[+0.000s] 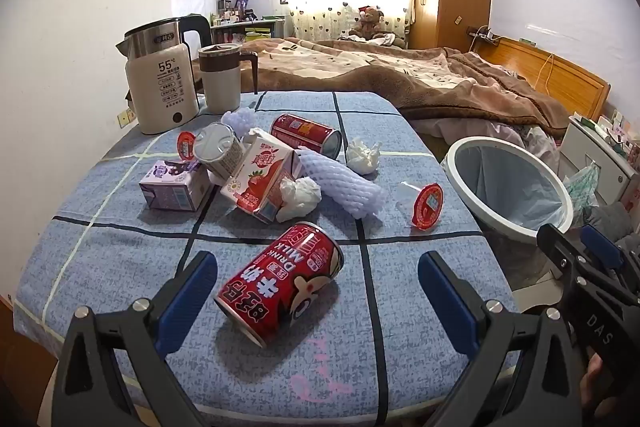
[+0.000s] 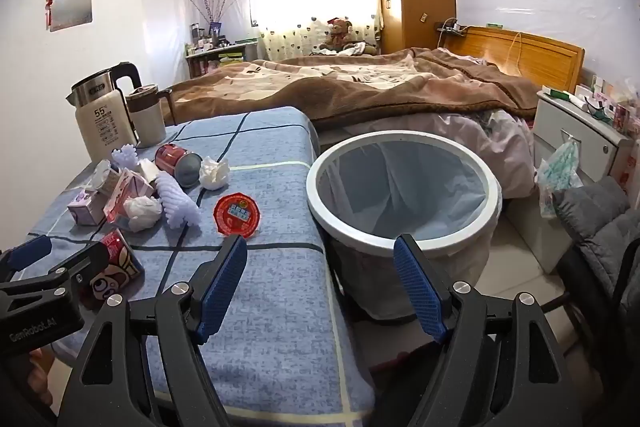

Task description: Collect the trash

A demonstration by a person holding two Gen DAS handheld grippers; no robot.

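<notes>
Trash lies on a table with a blue checked cloth (image 1: pixel 120 211). A red milk can (image 1: pixel 280 285) rests on its side just ahead of my left gripper (image 1: pixel 318 291), which stands open around its near end without touching it. Behind it are a strawberry carton (image 1: pixel 260 183), a purple carton (image 1: pixel 172 185), a second red can (image 1: pixel 306 135), crumpled tissues (image 1: pixel 298 197), white foam netting (image 1: pixel 340 183) and a red-lidded jelly cup (image 1: pixel 426 205). My right gripper (image 2: pixel 320 287) is open and holds nothing, over the table's right edge beside the white-rimmed bin (image 2: pixel 404 187).
A kettle (image 1: pixel 160 83) and a lidded mug (image 1: pixel 222 79) stand at the table's back left. A bed with a brown blanket (image 2: pixel 380 83) lies beyond. A white nightstand (image 2: pixel 580 131) and a grey jacket (image 2: pixel 600 227) sit to the right of the bin.
</notes>
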